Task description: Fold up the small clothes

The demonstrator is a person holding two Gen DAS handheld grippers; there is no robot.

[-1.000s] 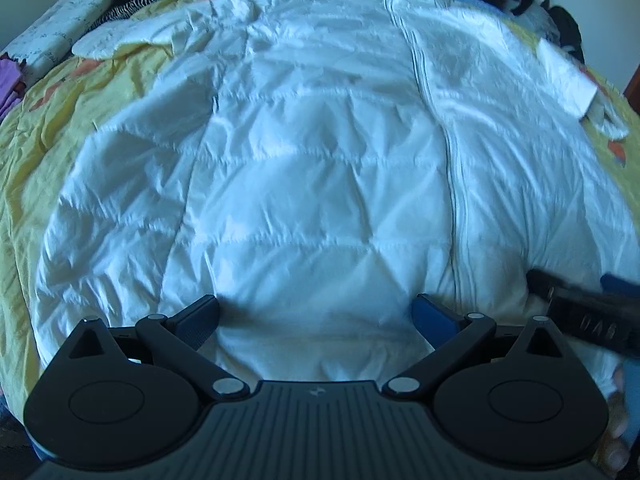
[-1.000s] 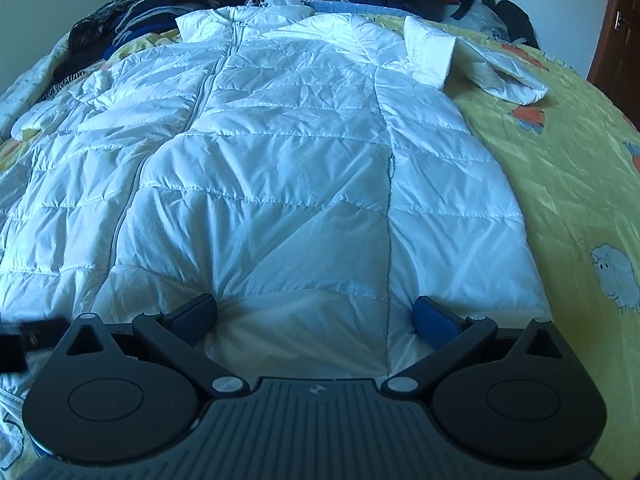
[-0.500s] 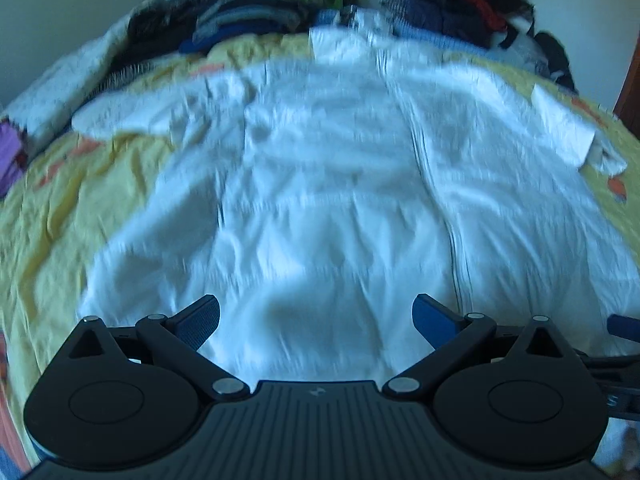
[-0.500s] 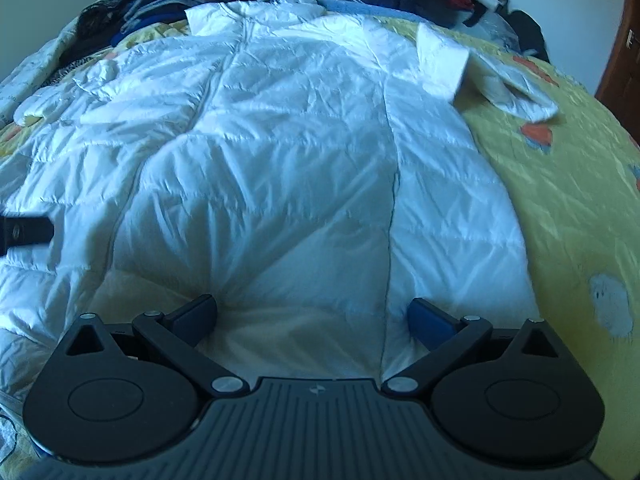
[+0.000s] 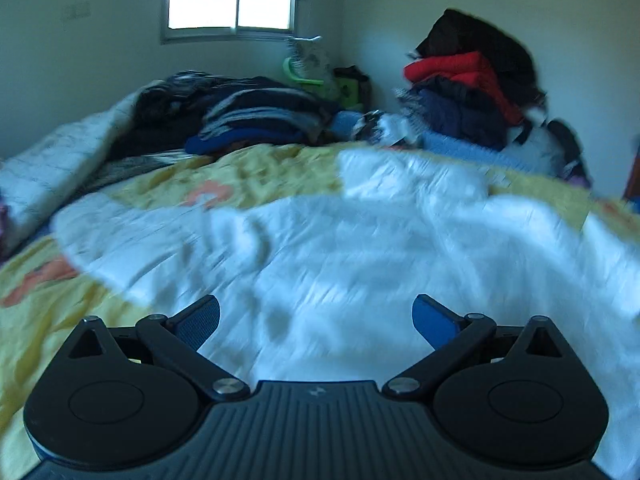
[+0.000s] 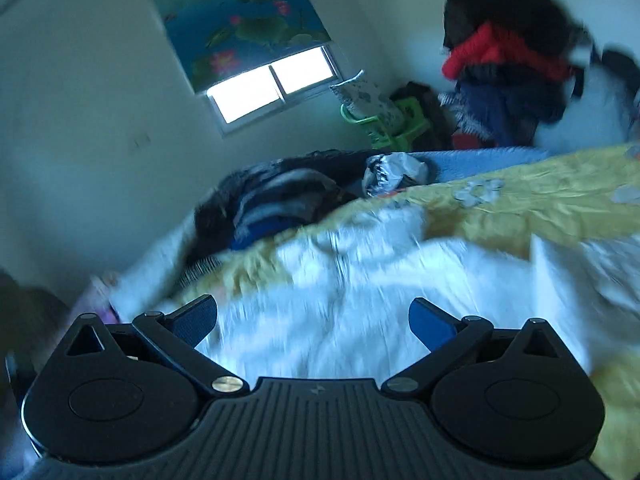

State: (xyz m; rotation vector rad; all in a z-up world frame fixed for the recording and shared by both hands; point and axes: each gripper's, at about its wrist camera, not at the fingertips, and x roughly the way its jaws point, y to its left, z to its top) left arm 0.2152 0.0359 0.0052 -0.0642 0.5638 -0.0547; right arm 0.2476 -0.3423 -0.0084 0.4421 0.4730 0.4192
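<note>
A white quilted jacket lies spread on the yellow bedspread, blurred by motion in both views. My left gripper hovers over its lower part, open, with nothing between its blue-padded fingers. The jacket also fills the low middle of the right wrist view, whose camera is tilted. My right gripper is open above it and holds nothing.
Dark folded clothes are piled at the bed's far left. A heap with a red garment stands against the far right wall. A window and green plastic item are behind. Bare yellow bedspread lies to the right.
Both grippers have lifted and tilted up from the jacket's hem, so the wall and window now show. The right view has rolled sideways. Both stay open.
</note>
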